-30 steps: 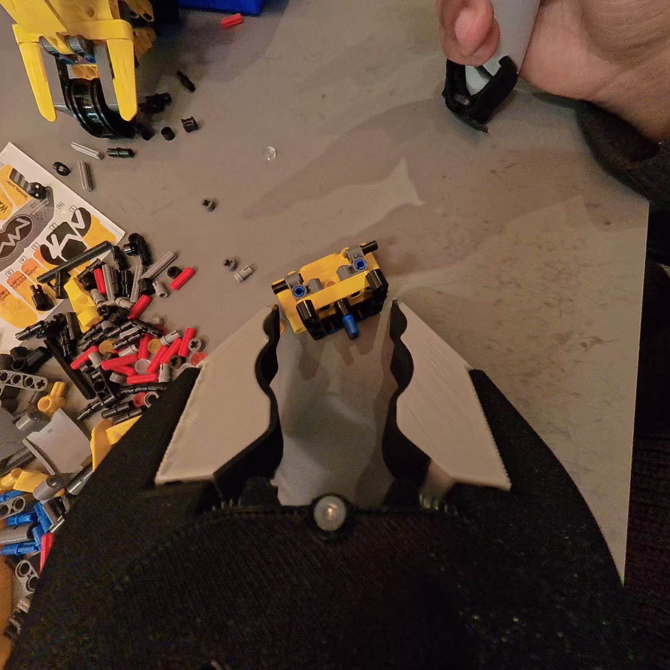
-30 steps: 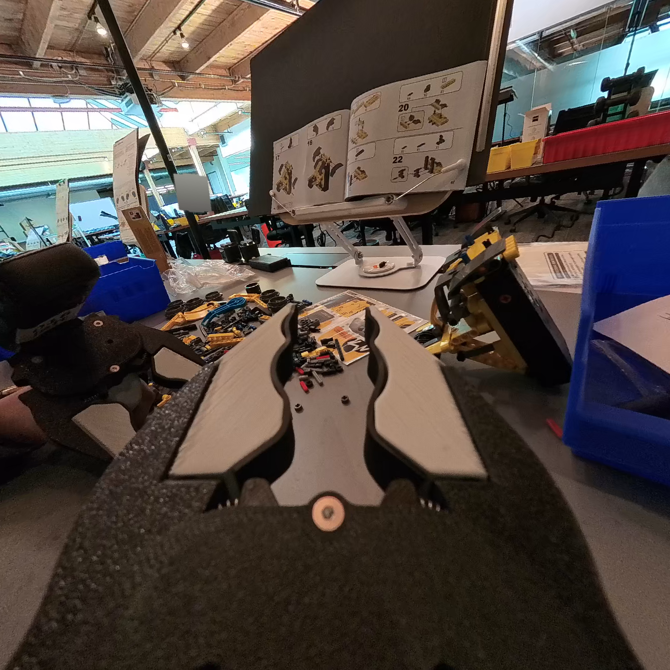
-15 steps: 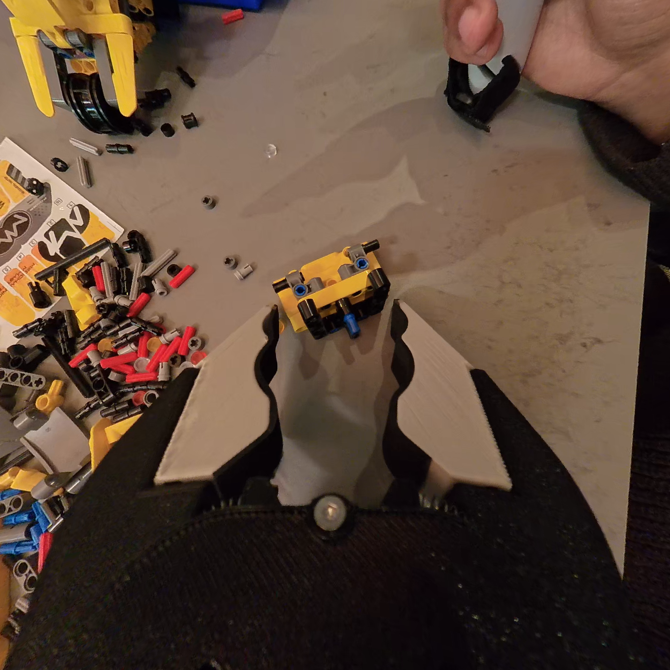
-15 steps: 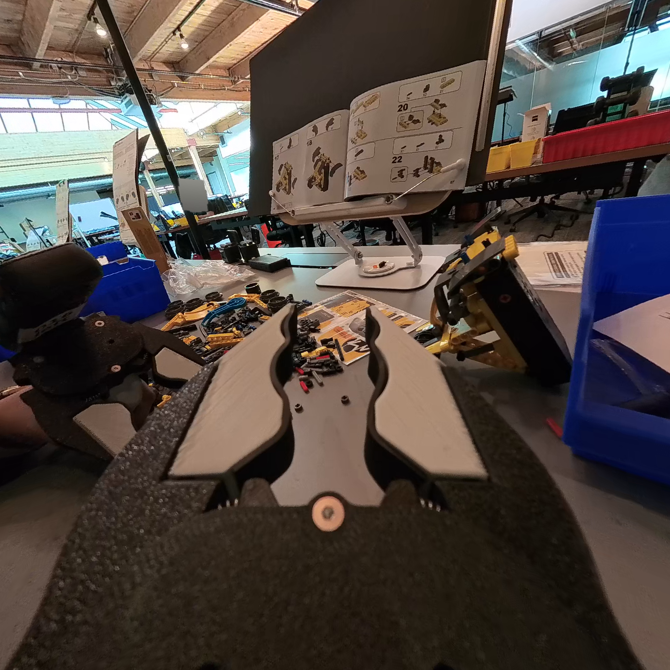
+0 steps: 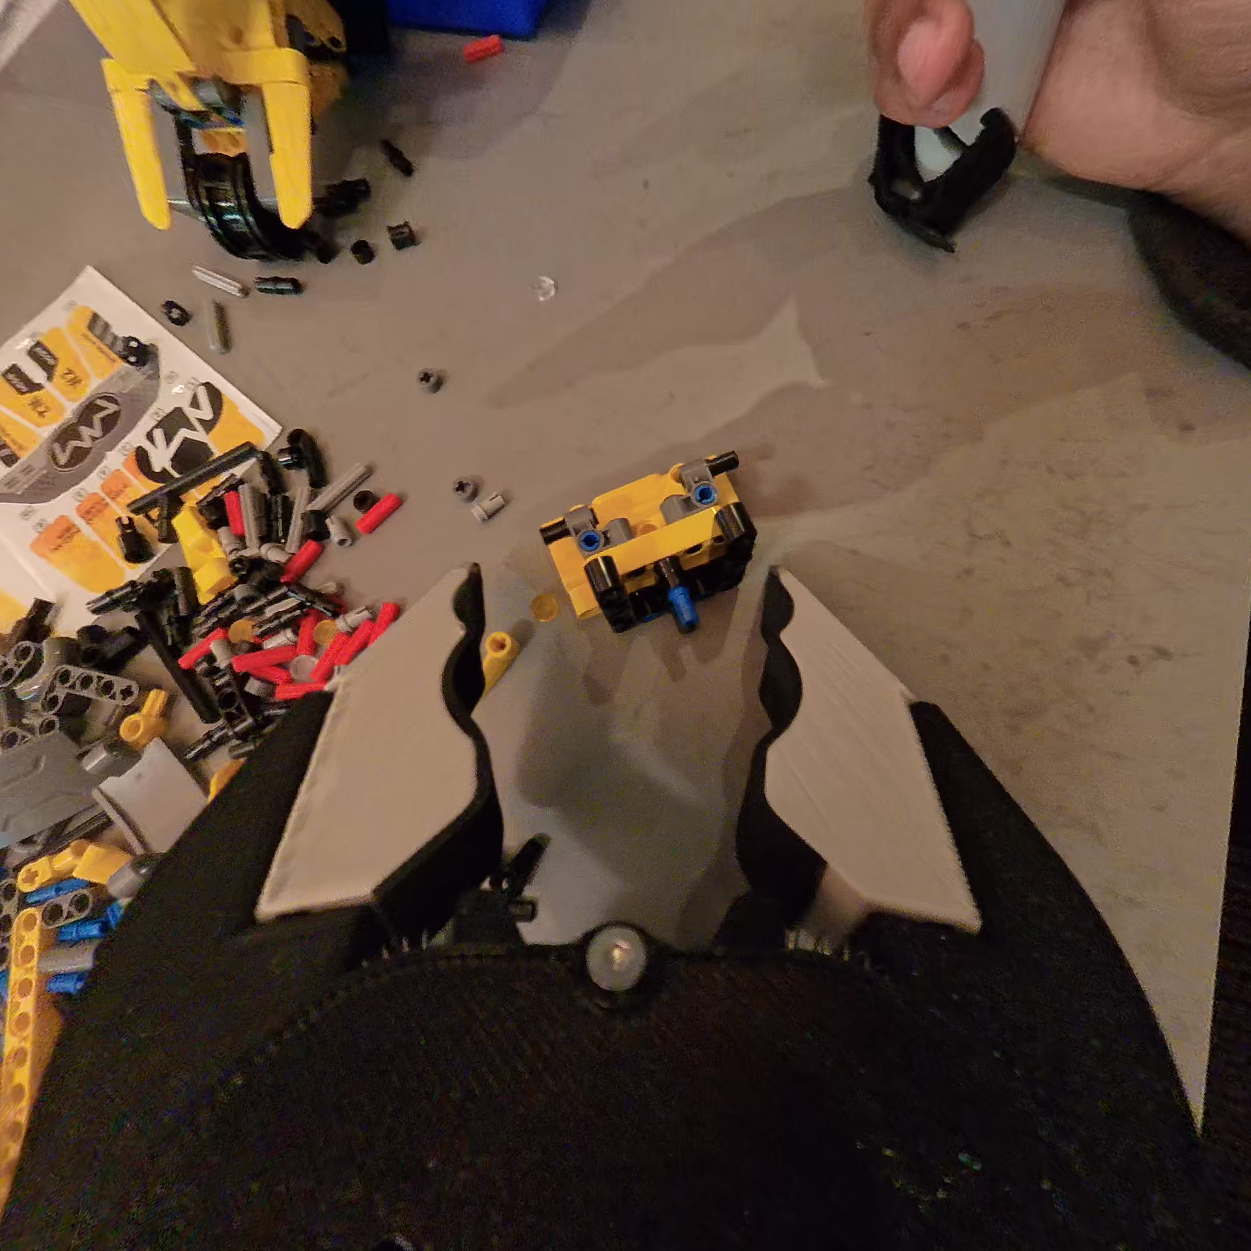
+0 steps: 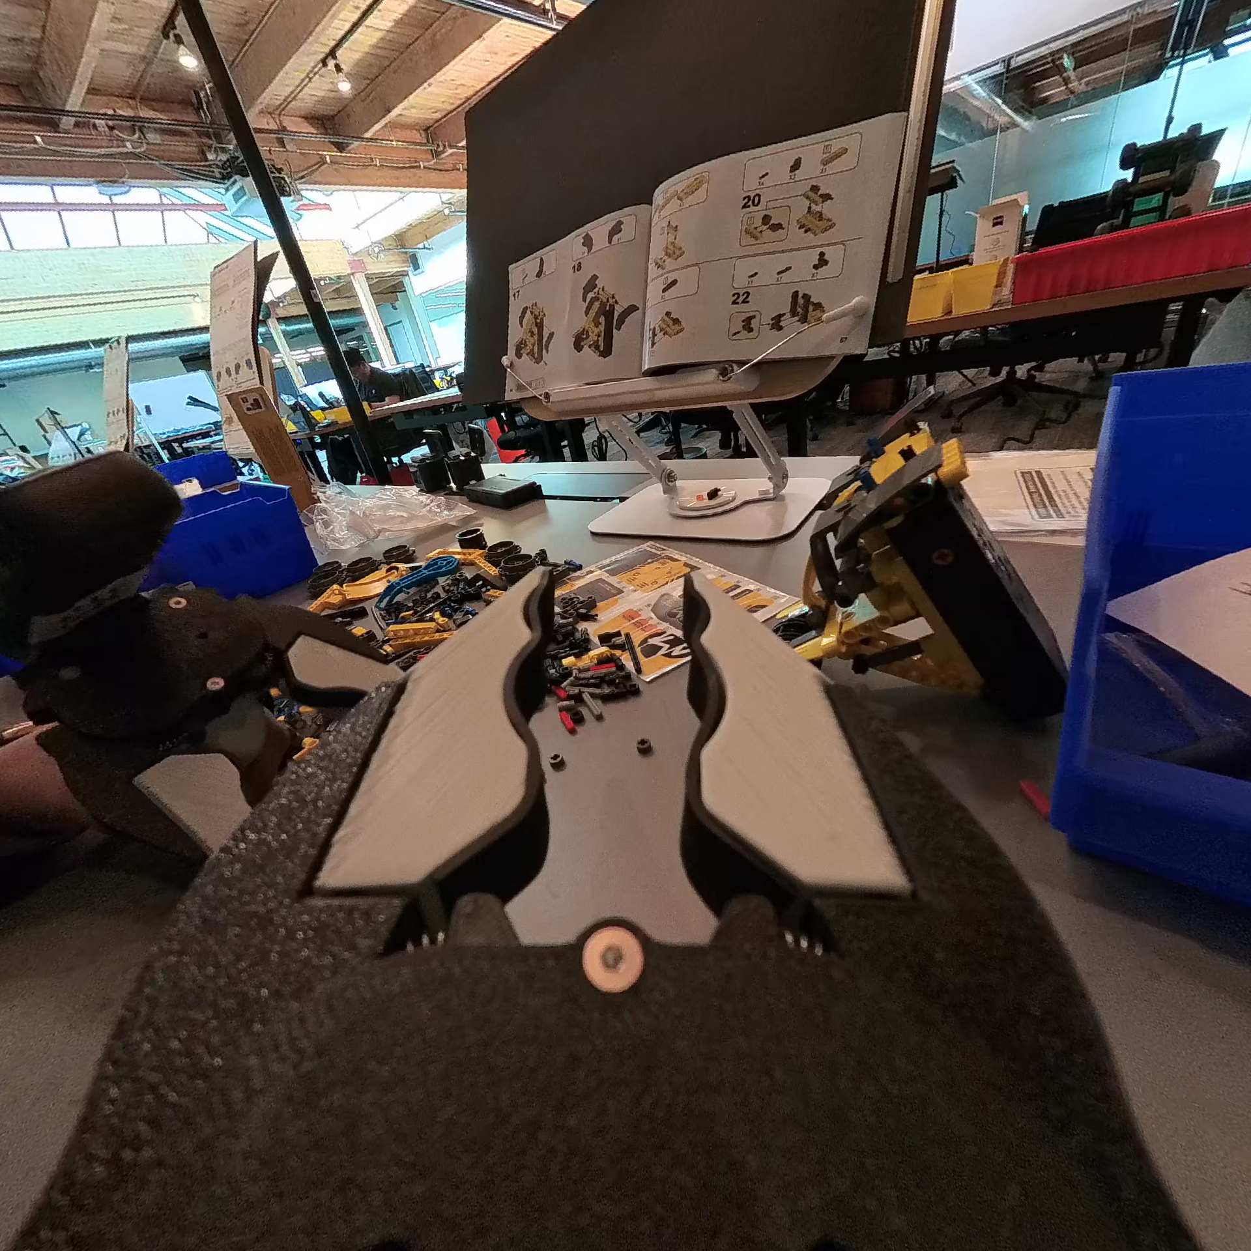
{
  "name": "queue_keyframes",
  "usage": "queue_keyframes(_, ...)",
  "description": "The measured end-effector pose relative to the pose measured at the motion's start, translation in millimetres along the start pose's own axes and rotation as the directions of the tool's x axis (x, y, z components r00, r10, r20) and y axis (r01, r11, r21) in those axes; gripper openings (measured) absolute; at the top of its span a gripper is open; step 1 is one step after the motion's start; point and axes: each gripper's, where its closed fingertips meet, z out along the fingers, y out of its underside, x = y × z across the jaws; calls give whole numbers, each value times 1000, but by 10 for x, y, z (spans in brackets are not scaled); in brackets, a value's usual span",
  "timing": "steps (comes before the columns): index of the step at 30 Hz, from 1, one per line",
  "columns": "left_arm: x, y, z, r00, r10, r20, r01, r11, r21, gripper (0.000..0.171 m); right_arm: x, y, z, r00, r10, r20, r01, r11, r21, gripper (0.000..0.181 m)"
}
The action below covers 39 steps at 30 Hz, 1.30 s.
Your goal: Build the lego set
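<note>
A small yellow and black brick assembly (image 5: 650, 541) with blue pins lies on the grey table (image 5: 948, 541). My left gripper (image 5: 623, 575) is open and empty above the table, with the assembly just beyond its fingertips (image 5: 467, 596), between their lines. A yellow pin (image 5: 499, 658) lies by the left fingertip. My right gripper (image 6: 616, 582) is open and empty, low over the table and pointing at loose pieces. A hand (image 5: 1117, 88) holds its handle at the far right of the left wrist view. The left gripper also shows at the left of the right wrist view (image 6: 169, 677).
A pile of loose red, black and grey pieces (image 5: 257, 609) and a sticker sheet (image 5: 101, 440) lie at the left. A large yellow model (image 5: 216, 115) (image 6: 914, 596) stands beyond. A blue bin (image 6: 1164, 643) is at the right. A booklet on a stand (image 6: 690, 271) stands behind. The table edge (image 5: 1208, 1015) runs along the right. My right fingertips sit around 15 centimeters from my left ones.
My left gripper's jaws have opened a little wider and the gripper has shifted slightly left, so the yellow pin now shows. The right gripper has barely moved.
</note>
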Motion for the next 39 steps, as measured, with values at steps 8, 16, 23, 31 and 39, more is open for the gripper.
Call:
queue_keyframes(8,9,-28,-80,998,-28,-52,31,998,46,69,-5,-3,-2,1000,-2,1,2,1000,2,37)
queue_keyframes(16,-166,-85,-240,992,-112,-52,118,983,137,54,-20,-12,-9,1000,-1,7,1,1000,7,38)
queue_keyframes(23,-374,-95,-305,980,-200,7,195,964,181,35,-36,-19,-13,1000,1,14,-2,1000,10,38)
queue_keyframes(31,-43,-100,-229,984,-114,-135,133,982,133,37,-34,-14,-9,1000,4,13,-5,1000,8,38)
queue_keyframes(39,200,-115,-185,983,4,-181,18,993,118,39,-24,0,1,1000,10,11,-10,1000,1,38)
